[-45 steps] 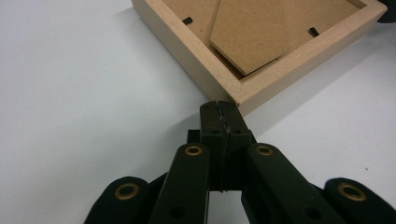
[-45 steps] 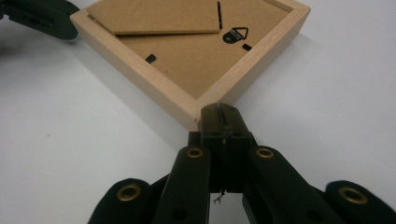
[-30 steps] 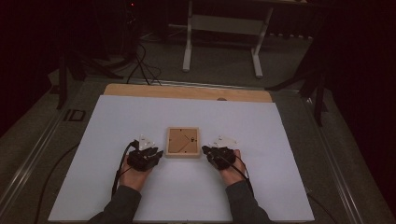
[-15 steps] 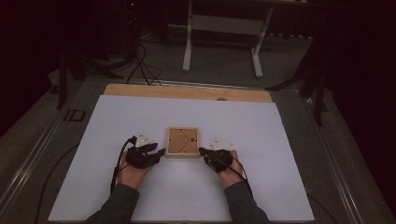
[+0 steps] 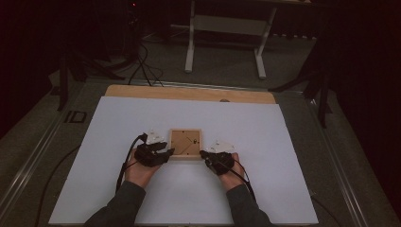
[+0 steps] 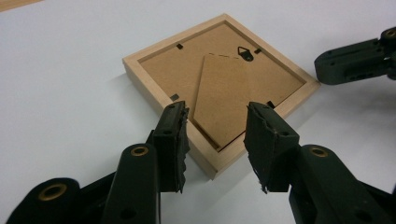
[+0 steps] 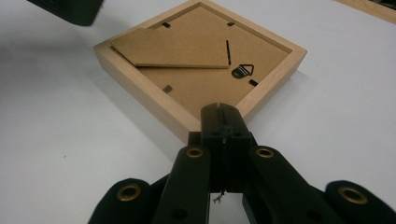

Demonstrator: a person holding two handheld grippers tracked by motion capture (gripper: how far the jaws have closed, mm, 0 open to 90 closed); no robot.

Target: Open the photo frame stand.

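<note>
Here the frame [image 5: 186, 143] lies face-down at table centre, backing board up, so the stand flap [image 6: 223, 100] and the hanger [image 6: 244, 52] are reachable. It sits square to the table [image 5: 283, 142] in the high view.

L gripper [image 6: 217, 128] comes in from approx 7 o'clock of the frame, jaws apart, straddling the near corner: one jaw over the rim, the other over the flap's edge. Prob lined up to pinch that corner or pick at the flap; can't tell whether either jaw touches the wood yet.

R gripper [image 7: 223, 122] is at approx 5 o'clock, jaws pressed together w/ nothing between them, tips at or just over the frame's near corner. Looks like a brace, so the frame won't slide while the other side works. Contact not certain.

Flap lies flat on the backing, its hinge end near the hanger. Small clips [image 7: 166, 88] around the inner rim hold the board in.
</note>
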